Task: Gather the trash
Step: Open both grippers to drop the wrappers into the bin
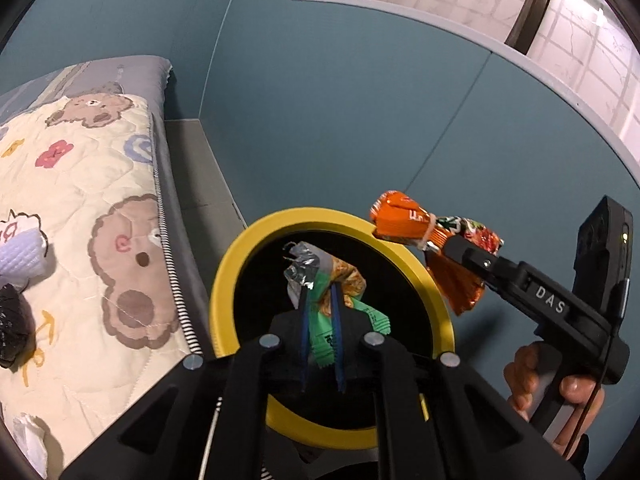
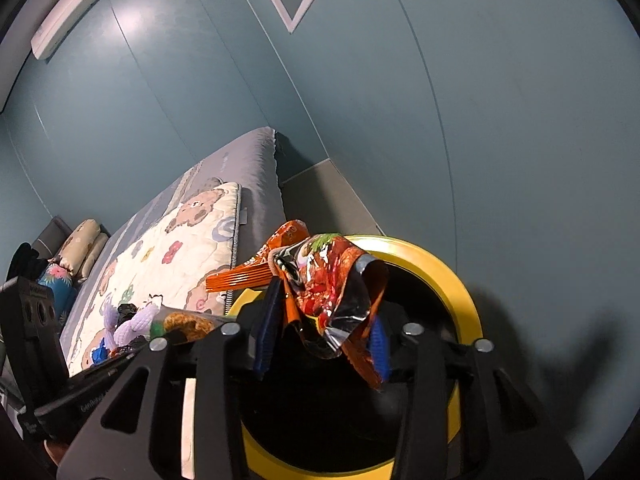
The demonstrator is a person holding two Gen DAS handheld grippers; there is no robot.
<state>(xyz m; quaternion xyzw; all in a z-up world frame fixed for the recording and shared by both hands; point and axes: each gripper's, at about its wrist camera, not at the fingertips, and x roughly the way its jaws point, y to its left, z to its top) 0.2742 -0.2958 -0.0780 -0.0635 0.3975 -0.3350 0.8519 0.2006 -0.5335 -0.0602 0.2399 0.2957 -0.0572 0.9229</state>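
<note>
A round bin with a yellow rim [image 1: 224, 280] and a black inside stands on the floor beside the bed; it also shows in the right wrist view [image 2: 460, 280]. My left gripper [image 1: 320, 300] is shut on a green and silver snack wrapper [image 1: 340, 280] and holds it over the bin's mouth. My right gripper [image 2: 324, 320] is shut on an orange and red snack bag [image 2: 328, 280], held above the bin's rim. In the left wrist view the right gripper [image 1: 448, 248] comes in from the right with that orange bag [image 1: 404, 220].
A bed with a bear-print quilt [image 1: 92, 184] lies to the left of the bin. On it lie a white quilted wad [image 1: 20, 256], a black crumpled bag [image 1: 12, 320] and white paper [image 1: 28, 436]. A teal wall [image 1: 320, 120] is behind the bin.
</note>
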